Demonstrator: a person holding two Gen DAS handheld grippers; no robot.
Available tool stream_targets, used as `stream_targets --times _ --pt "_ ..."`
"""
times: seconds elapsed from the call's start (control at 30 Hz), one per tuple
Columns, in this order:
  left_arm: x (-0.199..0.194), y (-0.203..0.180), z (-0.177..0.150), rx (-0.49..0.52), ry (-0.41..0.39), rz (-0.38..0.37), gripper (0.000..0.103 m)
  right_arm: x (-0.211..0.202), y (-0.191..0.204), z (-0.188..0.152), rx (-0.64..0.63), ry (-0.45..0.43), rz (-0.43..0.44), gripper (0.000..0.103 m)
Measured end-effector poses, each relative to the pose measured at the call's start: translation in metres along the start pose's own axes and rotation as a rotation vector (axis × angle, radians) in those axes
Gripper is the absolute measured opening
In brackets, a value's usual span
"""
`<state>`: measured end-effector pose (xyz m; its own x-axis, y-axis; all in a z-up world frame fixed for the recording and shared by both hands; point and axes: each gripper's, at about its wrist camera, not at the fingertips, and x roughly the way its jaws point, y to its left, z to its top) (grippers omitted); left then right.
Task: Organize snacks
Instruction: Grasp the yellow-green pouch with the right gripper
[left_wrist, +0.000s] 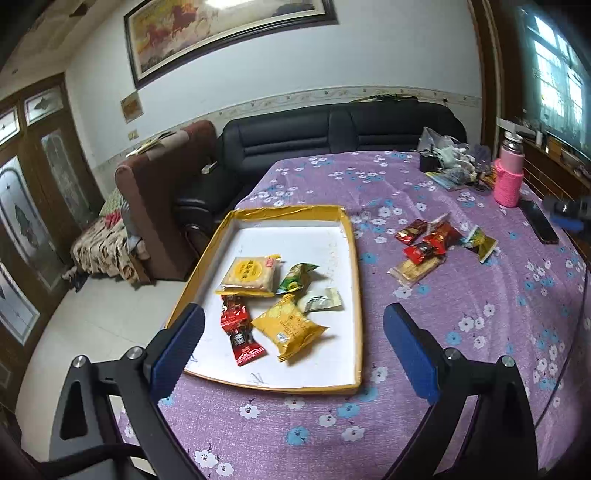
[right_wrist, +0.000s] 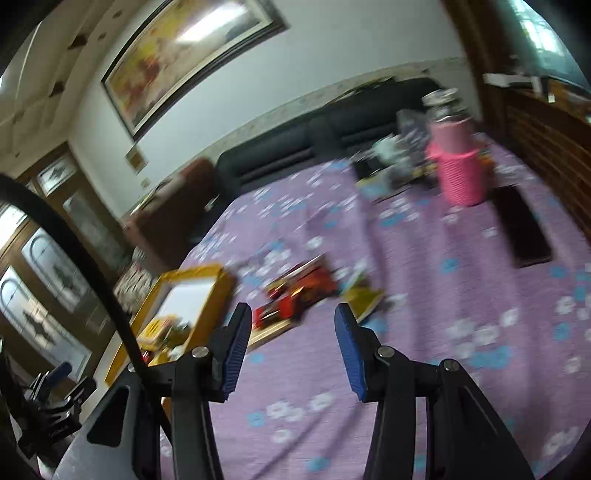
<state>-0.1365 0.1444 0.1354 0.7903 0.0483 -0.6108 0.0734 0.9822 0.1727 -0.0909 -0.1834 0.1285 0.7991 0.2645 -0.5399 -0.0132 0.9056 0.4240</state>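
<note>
Both tongs hang empty, jaws apart: the left tongs (left_wrist: 293, 336) over the yellow-rimmed tray (left_wrist: 354, 280), the right tongs (right_wrist: 293, 325) before the loose snacks (left_wrist: 432, 247). Five packets lie inside the tray; bare purple tabletop (left_wrist: 461, 350) surrounds the loose pile.

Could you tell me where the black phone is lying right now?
In the left wrist view, the black phone lies flat on the purple tablecloth at the far right, just right of the pink bottle and beyond the loose snack pile.
</note>
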Motion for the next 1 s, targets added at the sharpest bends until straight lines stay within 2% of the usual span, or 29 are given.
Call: stream_targets --times 0.1,0.17,0.27,0.37,0.43,0.53,0.67,0.73,0.8,0.87,1.0 --pt "-0.006 -0.010 0.009 0.025 -0.007 -0.053 0.091 -0.029 -0.022 0.021 0.025 -0.076 -0.054 0.047" --pt "-0.012 -0.012 0.026 0.042 -0.027 -0.078 0.090 -0.051 -0.034 0.044 0.040 -0.140 -0.093 0.047" --pt "-0.023 -0.006 0.061 0.010 -0.073 -0.139 0.090 -0.085 -0.047 0.084 0.040 -0.244 -0.174 0.049" --pt "-0.021 0.001 0.096 -0.040 -0.099 -0.261 0.100 -0.098 -0.045 0.110 0.001 -0.291 -0.226 0.051" --pt "-0.009 -0.005 0.106 -0.045 -0.096 -0.291 0.102 -0.095 -0.042 0.117 -0.022 -0.300 -0.242 0.055" --pt "0.024 -0.026 0.109 -0.002 -0.059 -0.346 0.102 -0.066 -0.037 0.108 -0.044 -0.230 -0.210 0.056" --pt "0.083 -0.061 0.095 0.041 0.090 -0.432 0.099 0.010 -0.031 0.068 -0.098 -0.032 -0.147 0.055" --pt "0.111 -0.079 0.087 0.067 0.158 -0.470 0.083 0.049 -0.032 0.048 -0.117 0.062 -0.134 0.055" --pt "0.136 -0.095 0.079 0.094 0.222 -0.484 0.076 0.082 -0.033 0.031 -0.125 0.138 -0.116 0.052" --pt "0.152 -0.107 0.074 0.114 0.246 -0.480 0.076 0.114 -0.030 0.018 -0.149 0.197 -0.118 0.051" --pt "0.188 -0.128 0.068 0.142 0.316 -0.481 0.077 0.153 -0.025 0.004 -0.199 0.257 -0.137 0.049"
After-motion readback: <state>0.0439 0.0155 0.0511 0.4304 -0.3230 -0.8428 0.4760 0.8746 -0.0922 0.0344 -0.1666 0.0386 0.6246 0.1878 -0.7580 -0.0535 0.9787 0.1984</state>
